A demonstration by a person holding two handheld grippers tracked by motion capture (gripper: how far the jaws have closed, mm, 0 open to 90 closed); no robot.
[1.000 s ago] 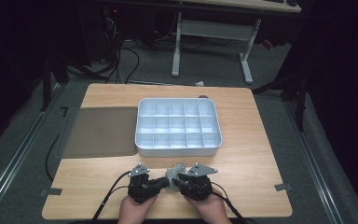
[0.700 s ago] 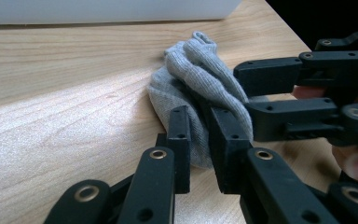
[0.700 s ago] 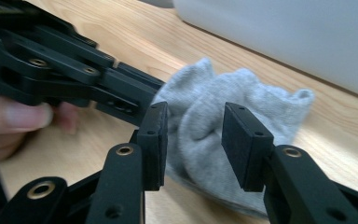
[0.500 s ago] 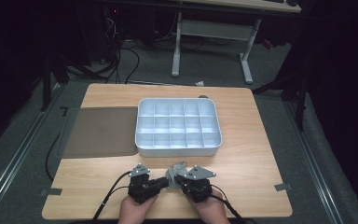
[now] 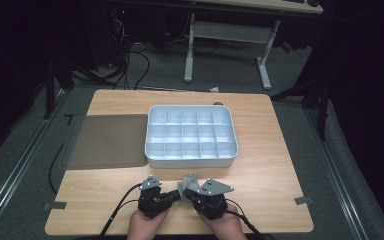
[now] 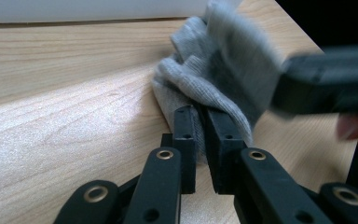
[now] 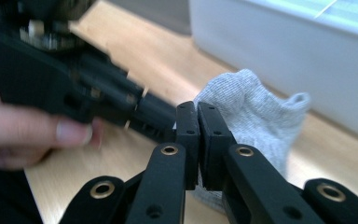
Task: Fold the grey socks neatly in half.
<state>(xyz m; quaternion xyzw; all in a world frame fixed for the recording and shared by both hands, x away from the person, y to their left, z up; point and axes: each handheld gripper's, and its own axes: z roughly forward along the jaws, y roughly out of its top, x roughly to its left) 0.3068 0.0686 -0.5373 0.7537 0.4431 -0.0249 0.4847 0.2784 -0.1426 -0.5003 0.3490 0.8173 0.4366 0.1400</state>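
Claws unmoved: left claw, right claw both pinching grey cloth.

right gripper nudged slightly closer to left gripper

One sock, one tray, perhaps one mat.

Light wood table carrying a white compartment tray at centre, a dark mat flat just left of it, and a grey cloth near the front edge.
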